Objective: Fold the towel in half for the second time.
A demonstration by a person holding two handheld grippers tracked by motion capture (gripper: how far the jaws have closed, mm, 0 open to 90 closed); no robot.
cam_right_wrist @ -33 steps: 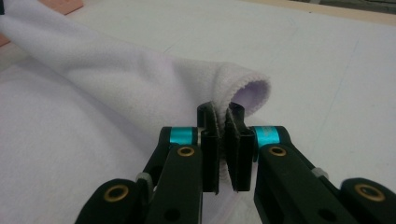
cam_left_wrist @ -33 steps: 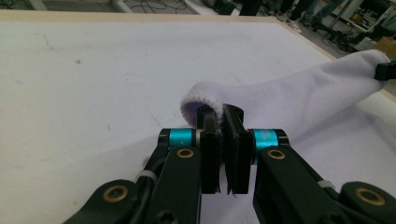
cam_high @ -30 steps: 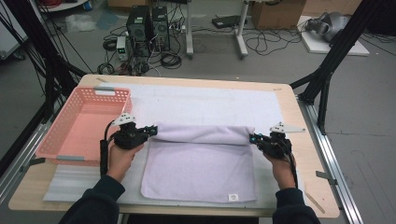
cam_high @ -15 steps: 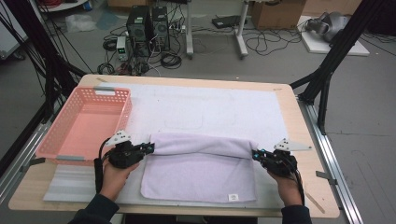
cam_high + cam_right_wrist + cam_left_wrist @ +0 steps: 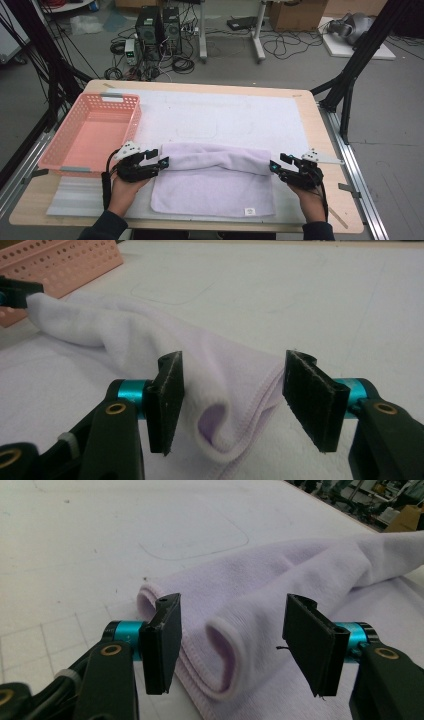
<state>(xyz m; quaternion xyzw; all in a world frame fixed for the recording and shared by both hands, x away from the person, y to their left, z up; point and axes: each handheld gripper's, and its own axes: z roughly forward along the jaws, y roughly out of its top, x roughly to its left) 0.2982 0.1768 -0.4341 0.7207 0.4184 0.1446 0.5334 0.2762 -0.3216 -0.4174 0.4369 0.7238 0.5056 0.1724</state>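
Lilac towel (image 5: 215,182) folded over near the counter's (image 5: 320,125) front edge, left gripper (image 5: 162,163) and right gripper (image 5: 273,167) at its fold ends, jaws just opened, apart around the cloth, pink basket (image 5: 90,132) at left edge.

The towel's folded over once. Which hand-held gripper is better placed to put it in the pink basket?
Probably the left hand-held gripper: it sits open at the towel end right beside the pink basket. The right hand-held gripper, also open, is at the far end.
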